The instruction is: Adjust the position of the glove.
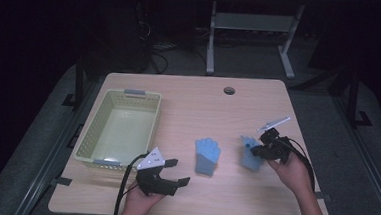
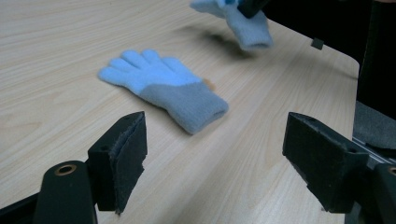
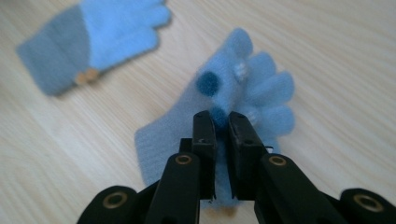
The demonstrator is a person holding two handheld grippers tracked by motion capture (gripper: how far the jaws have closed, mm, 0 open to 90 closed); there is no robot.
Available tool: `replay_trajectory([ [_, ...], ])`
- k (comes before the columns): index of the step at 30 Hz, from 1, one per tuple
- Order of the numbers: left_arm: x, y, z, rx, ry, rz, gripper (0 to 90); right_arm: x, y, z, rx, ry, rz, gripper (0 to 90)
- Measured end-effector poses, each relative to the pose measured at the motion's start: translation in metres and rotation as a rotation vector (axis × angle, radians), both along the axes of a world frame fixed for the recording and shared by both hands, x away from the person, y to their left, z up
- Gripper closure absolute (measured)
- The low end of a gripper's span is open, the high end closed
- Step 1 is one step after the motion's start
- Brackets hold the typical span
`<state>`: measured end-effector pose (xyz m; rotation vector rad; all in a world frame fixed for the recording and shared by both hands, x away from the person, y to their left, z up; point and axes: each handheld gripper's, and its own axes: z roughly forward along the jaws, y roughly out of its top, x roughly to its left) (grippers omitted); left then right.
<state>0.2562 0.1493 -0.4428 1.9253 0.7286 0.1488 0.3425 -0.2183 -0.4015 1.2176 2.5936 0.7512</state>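
Two light blue gloves with grey cuffs are on the wooden table (image 1: 189, 102). One glove (image 1: 207, 156) (image 2: 163, 88) (image 3: 91, 39) lies flat near the table's middle. The other glove (image 1: 250, 153) (image 3: 233, 93) (image 2: 243, 23), with dark blue dots on it, hangs lifted off the table, pinched at its middle by my right gripper (image 1: 256, 149) (image 3: 222, 121), which is shut on it. My left gripper (image 1: 174, 171) (image 2: 212, 144) is held near the front edge, jaws wide open and empty, pointing toward the flat glove.
A pale yellow plastic basket (image 1: 92, 131) stands at the table's left, with nothing inside. A round cable hole (image 1: 229, 90) sits near the far edge. Beyond the table, dark floor and a white frame (image 1: 253, 36).
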Motion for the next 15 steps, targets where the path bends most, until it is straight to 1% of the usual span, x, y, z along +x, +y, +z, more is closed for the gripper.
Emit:
replay_trajectory([
  [1,0.0,0.0,0.0,0.0,0.001,0.0,21.7,-0.001,0.006,0.005,-0.003,-0.014,0.014,82.8],
  [2,0.0,0.0,0.0,0.0,0.001,0.0,21.7,-0.001,0.006,0.005,-0.003,-0.014,0.014,82.8],
  [3,0.0,0.0,0.0,0.001,-0.002,0.0,21.7,-0.001,0.012,0.01,0.0,-0.023,0.028,82.8],
  [5,0.0,0.0,0.0,0.002,-0.005,0.001,21.7,-0.002,0.016,0.013,0.005,-0.021,0.034,82.8],
  [6,-0.001,0.001,0.001,0.009,-0.009,-0.001,21.7,-0.001,0.023,0.016,0.003,-0.029,0.055,82.8],
  [7,-0.001,0.001,0.001,0.009,-0.009,-0.001,21.7,-0.001,0.027,0.018,-0.003,-0.032,0.066,82.8],
  [8,-0.001,0.0,0.001,0.009,-0.012,0.0,21.7,-0.001,0.027,0.018,-0.003,-0.032,0.066,82.8],
  [9,-0.002,0.001,0.001,0.01,-0.012,0.0,21.7,-0.001,0.034,0.021,-0.004,-0.037,0.081,82.8],
  [12,-0.001,0.001,0.001,0.008,-0.01,-0.002,21.7,0.001,0.046,0.026,0.005,-0.043,0.103,82.7],
  [13,-0.001,0.001,0.001,0.008,-0.01,-0.002,21.7,0.001,0.046,0.026,0.005,-0.043,0.103,82.7],
  [15,-0.001,0.001,0.001,0.007,-0.01,-0.001,21.7,0.002,0.054,0.031,0.019,-0.055,0.116,82.6],
])
